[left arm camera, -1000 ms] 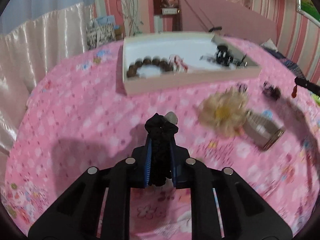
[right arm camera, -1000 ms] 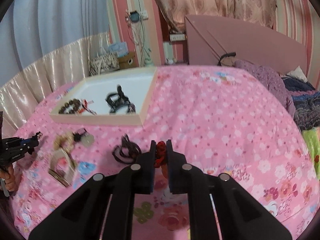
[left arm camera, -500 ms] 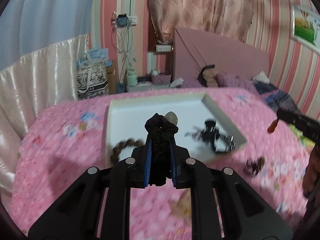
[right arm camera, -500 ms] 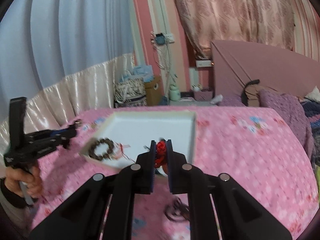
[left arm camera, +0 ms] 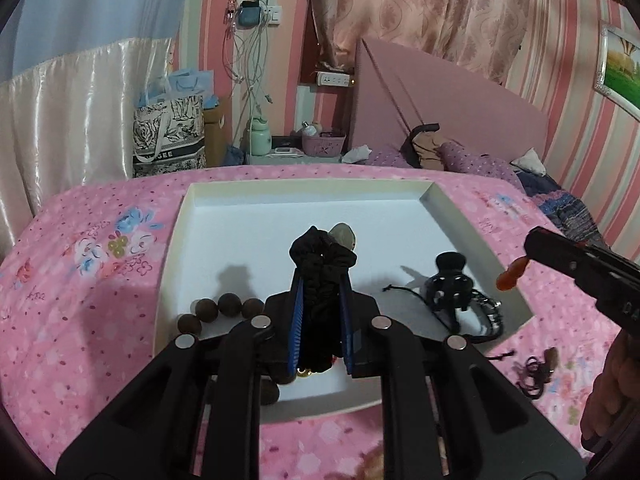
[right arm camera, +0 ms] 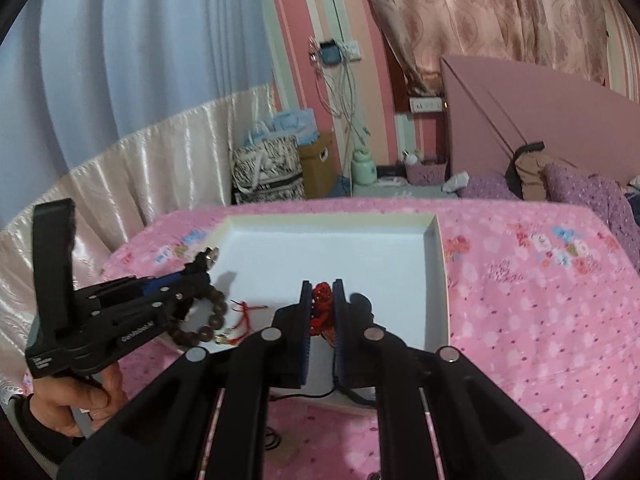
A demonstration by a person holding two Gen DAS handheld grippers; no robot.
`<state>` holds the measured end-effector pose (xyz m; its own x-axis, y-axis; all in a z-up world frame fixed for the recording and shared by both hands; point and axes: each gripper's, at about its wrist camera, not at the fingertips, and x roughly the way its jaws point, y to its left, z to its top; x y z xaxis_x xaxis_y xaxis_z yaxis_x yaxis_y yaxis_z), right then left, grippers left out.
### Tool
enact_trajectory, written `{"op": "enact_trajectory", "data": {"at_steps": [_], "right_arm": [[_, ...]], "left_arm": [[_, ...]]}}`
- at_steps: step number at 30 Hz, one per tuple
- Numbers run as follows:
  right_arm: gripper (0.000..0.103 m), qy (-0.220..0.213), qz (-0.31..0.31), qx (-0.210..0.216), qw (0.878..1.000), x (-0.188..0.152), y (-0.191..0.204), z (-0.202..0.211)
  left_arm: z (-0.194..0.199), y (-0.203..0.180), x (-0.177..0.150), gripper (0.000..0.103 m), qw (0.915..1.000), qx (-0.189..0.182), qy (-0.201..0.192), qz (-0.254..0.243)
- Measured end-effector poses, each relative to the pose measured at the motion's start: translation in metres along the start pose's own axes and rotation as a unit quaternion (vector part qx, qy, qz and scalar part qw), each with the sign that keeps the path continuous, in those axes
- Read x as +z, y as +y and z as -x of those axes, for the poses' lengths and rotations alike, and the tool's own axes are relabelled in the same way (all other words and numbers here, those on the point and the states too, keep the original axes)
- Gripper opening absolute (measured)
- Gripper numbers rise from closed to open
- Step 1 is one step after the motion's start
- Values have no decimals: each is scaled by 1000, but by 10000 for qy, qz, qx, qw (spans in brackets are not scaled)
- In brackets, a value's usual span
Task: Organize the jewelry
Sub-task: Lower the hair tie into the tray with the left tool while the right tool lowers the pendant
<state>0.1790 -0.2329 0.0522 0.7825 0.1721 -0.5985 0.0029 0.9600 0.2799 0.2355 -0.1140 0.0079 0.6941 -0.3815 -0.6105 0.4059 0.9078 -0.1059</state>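
Note:
A shallow white tray (left arm camera: pixel 476 236) lies on the pink floral bedspread. Above it my left gripper (left arm camera: pixel 320 276) is shut on a black hair scrunchie (left arm camera: pixel 322 256) with a pale charm at its tip. My right gripper (right arm camera: pixel 322 292) is shut on a small red knotted ornament (right arm camera: pixel 322 300), also over the tray (right arm camera: pixel 438 264). In the tray lie a brown bead bracelet (left arm camera: pixel 218 308), a red cord charm (right arm camera: pixel 246 312) and black hair clips with cords (left arm camera: pixel 452 292). From the right wrist view the left gripper (right arm camera: pixel 206 260) shows at the tray's left side.
A dark hair tie (left arm camera: pixel 536 368) lies on the bedspread right of the tray. A person's hand (right arm camera: pixel 76 400) holds the left gripper's handle. Behind the bed stand a patterned bag (left arm camera: pixel 168 136), a bedside shelf with bottles and a pink headboard (left arm camera: pixel 448 108).
Both grippers have moved forward from the bedspread to over the tray, each keeping its item. The blond flower piece and metal comb have dropped out of view.

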Motion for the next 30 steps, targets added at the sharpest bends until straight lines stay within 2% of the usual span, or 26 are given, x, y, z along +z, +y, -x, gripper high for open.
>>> {"op": "enact_trajectory", "data": {"at_steps": [9, 17, 25, 30], "right_arm": [[9, 475, -109, -30, 9988, -21, -9, -42], [9, 560, -72, -51, 9984, -28, -6, -48], [10, 586, -122, -62, 9982, -29, -9, -53], [9, 546, -161, -71, 9984, -29, -10, -55]], "left_arm": [[-33, 1, -17, 14, 9992, 16, 401, -63], [-45, 2, -26, 17, 9985, 28, 547, -100], [-43, 2, -26, 18, 9985, 80, 530, -108], [-45, 2, -26, 23, 9985, 76, 526, -116]]}}
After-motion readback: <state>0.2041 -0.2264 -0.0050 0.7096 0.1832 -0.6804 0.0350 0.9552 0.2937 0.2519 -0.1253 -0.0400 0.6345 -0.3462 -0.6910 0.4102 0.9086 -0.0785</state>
